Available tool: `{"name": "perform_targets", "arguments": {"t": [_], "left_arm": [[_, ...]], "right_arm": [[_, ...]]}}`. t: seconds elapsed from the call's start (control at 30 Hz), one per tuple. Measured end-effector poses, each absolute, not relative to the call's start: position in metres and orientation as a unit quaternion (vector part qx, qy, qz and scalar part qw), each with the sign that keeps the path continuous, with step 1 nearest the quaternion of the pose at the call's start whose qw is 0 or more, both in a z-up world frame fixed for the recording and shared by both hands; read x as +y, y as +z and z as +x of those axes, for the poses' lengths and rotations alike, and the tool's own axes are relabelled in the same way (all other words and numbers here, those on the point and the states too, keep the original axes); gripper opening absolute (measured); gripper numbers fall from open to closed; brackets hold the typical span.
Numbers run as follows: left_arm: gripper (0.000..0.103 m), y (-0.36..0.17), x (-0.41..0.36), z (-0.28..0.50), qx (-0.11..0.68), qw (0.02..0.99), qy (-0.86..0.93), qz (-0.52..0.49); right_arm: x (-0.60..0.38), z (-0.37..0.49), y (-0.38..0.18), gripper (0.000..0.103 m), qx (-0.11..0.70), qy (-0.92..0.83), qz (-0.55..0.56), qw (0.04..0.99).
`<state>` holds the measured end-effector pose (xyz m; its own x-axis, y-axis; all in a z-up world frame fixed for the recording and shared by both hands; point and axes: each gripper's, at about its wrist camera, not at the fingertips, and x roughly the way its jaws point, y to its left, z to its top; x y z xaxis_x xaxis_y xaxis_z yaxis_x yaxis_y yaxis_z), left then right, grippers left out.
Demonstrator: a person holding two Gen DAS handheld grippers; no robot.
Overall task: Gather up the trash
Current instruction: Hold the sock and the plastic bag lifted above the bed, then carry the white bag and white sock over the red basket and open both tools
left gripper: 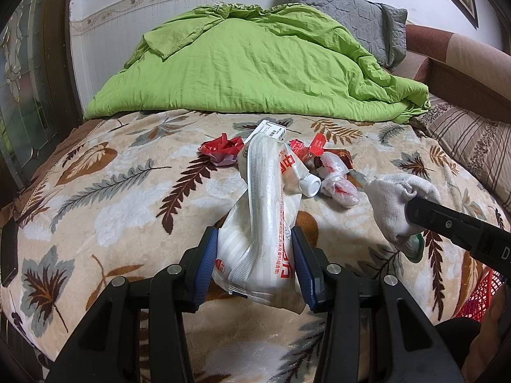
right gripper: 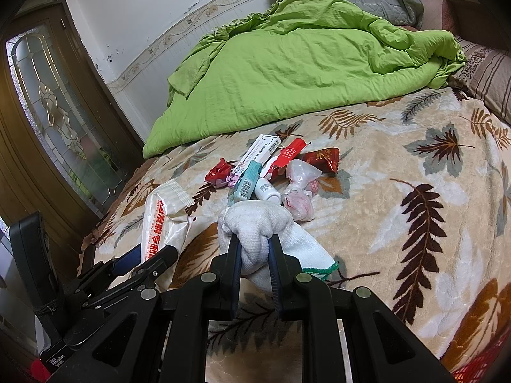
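— What is being gripped by the left tool?

— A crinkled white plastic bag with red print is being clamped between its blue ribbed pads, just above the plush leaf-patterned blanket on the bed.

— And by the right tool?

— A soft white knitted glove with a green hem is being pinched, bunched into a lump. Beyond it, crumpled red wrappers, a small white bottle and a slim carton are being left lying beside the rumpled green quilt.
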<state>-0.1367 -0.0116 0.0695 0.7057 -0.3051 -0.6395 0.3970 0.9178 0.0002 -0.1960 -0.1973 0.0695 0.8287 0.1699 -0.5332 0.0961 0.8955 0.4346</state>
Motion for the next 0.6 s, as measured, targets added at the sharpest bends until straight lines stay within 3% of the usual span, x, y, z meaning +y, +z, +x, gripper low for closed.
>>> {"name": "perform_targets", "arguments": {"t": [0.6], "left_arm": [[0.045,0.0771,-0.0115,-0.1417,0.323,0.918,-0.223,0.06]], "right_arm": [[-0.2036,-0.2033,0.07,0.018,0.288,0.014,0.239,0.927]]}}
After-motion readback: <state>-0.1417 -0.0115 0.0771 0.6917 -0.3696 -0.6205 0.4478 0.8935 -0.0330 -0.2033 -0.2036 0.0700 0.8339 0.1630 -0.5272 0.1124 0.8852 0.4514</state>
